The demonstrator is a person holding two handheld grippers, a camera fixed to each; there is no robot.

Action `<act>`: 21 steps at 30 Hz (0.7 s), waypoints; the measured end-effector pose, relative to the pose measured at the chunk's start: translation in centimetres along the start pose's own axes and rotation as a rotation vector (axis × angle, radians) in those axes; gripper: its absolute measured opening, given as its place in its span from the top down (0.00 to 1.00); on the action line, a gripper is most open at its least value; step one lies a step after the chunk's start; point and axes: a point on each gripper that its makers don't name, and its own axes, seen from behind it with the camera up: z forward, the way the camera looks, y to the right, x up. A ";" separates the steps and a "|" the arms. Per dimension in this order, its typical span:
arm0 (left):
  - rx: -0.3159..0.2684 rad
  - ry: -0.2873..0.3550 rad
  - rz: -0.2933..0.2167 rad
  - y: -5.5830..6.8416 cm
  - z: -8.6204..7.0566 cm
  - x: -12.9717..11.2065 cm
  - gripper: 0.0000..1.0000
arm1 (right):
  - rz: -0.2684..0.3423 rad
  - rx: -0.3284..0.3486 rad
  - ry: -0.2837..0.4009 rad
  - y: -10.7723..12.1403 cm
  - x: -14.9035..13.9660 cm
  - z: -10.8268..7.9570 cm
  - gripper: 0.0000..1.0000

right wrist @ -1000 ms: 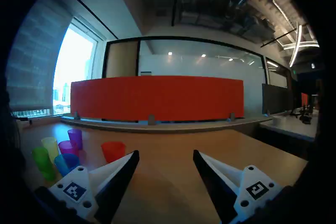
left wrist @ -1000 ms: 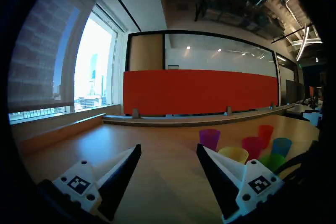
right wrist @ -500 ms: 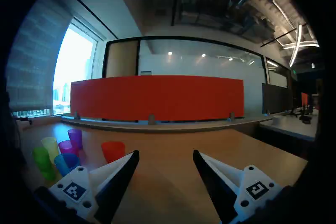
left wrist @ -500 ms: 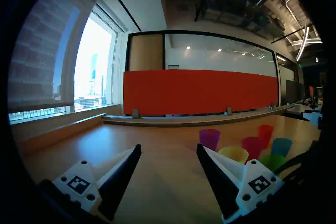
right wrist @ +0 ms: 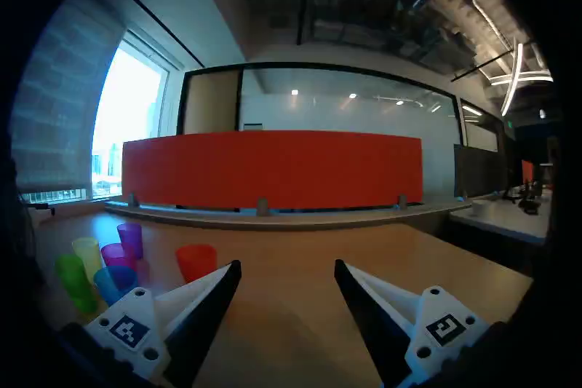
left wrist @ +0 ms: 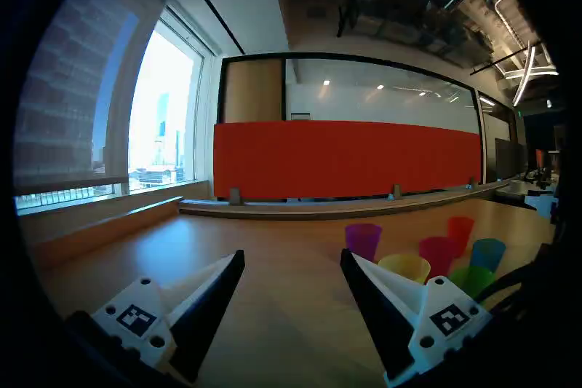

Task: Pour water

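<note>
Several coloured plastic cups stand grouped on a wooden table [left wrist: 276, 308]. In the left gripper view they sit to the right: purple cup [left wrist: 362, 239], yellow cup [left wrist: 404, 267], magenta cup [left wrist: 437, 252], red cup [left wrist: 460, 231], blue cup [left wrist: 487, 252], green cup [left wrist: 470, 278]. My left gripper [left wrist: 291, 260] is open, low over the table, left of the cups. In the right gripper view the cups lie to the left: red cup [right wrist: 196, 260], purple cup [right wrist: 131, 238], magenta cup [right wrist: 114, 253], blue cup [right wrist: 115, 281], yellow cup [right wrist: 86, 253], green cup [right wrist: 73, 279]. My right gripper [right wrist: 286, 269] is open and holds nothing.
An orange divider panel [left wrist: 345, 158] runs along the table's far edge, also seen as the orange panel [right wrist: 273, 168]. A bright window [left wrist: 160, 126] and sill are at the left. Other desks [right wrist: 502, 217] stand at the right.
</note>
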 end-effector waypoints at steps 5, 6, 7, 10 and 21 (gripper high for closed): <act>0.000 0.000 0.000 0.0 0.0 0.0 0.02 | 0.000 0.000 0.000 0.0 0.0 0.0 0.01; 0.000 0.000 0.000 0.0 0.0 0.0 0.02 | 0.000 0.000 0.000 0.0 0.0 0.0 0.01; 0.000 0.000 0.000 0.0 0.0 0.0 0.02 | 0.001 0.000 0.000 0.0 0.0 0.0 0.01; 0.000 0.000 0.000 0.0 0.0 0.0 0.02 | 0.001 0.000 0.000 0.0 0.0 0.0 0.01; 0.000 -0.001 -0.002 0.0 0.0 0.2 0.02 | 0.000 0.000 0.000 0.1 0.0 0.0 0.01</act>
